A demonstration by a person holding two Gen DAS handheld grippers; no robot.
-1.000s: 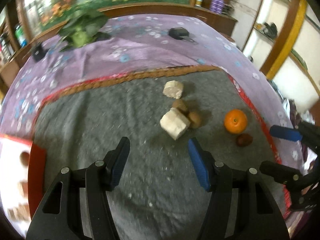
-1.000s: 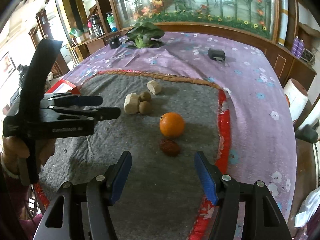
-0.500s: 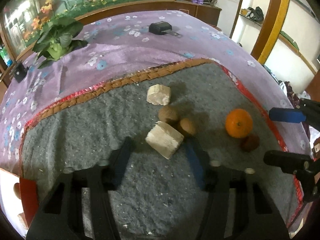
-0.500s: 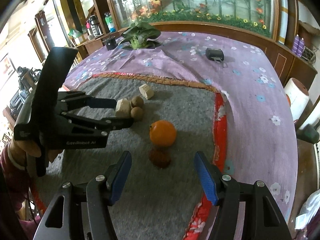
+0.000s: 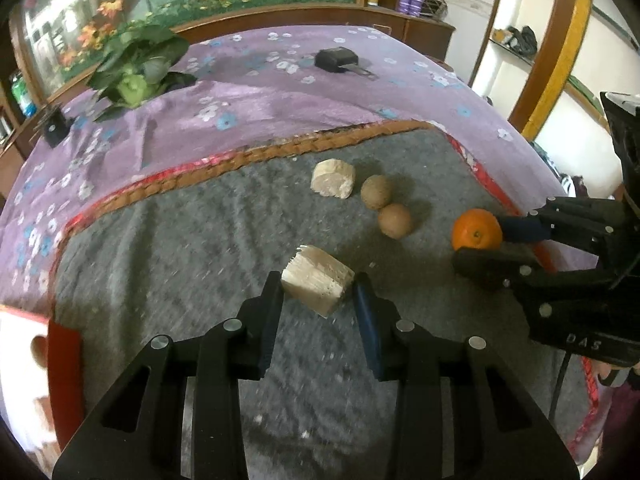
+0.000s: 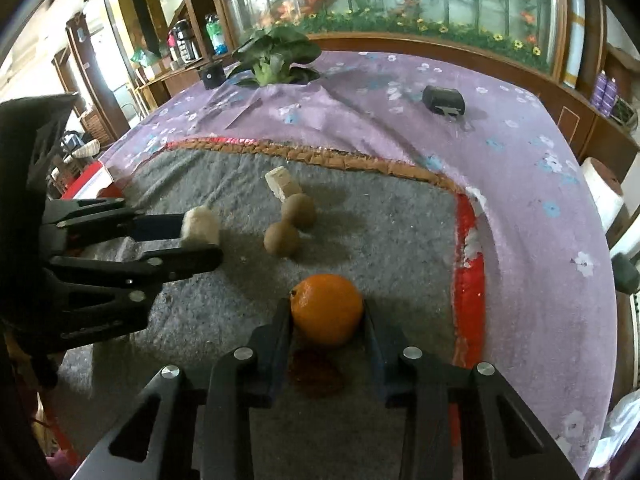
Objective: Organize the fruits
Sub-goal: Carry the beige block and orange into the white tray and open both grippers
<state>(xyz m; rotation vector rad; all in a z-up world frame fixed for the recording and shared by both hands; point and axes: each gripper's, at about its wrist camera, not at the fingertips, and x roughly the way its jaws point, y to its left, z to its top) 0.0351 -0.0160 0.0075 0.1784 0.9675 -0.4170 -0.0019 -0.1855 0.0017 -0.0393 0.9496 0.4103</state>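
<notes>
My left gripper [image 5: 318, 292] is shut on a pale cut fruit chunk [image 5: 317, 284] and holds it just above the grey mat [image 5: 180, 248]; it also shows in the right wrist view [image 6: 200, 229]. My right gripper [image 6: 326, 314] is shut on the orange [image 6: 326, 307], also seen in the left wrist view [image 5: 476, 229]. A dark red fruit [image 6: 316, 372] lies on the mat under the right gripper. Two brown kiwis [image 5: 394, 220] [image 5: 376, 191] and a second pale chunk [image 5: 333, 178] lie mid-mat.
A red and white tray [image 5: 60, 356] sits at the mat's left edge. On the purple flowered cloth [image 5: 280, 92] behind are a leafy plant [image 5: 138, 68], a black key fob [image 5: 336, 58] and a small black box [image 5: 54, 126].
Both grippers moved forward and closed: the left took hold of the near pale chunk and drew it away from the kiwis, the right took hold of the orange.
</notes>
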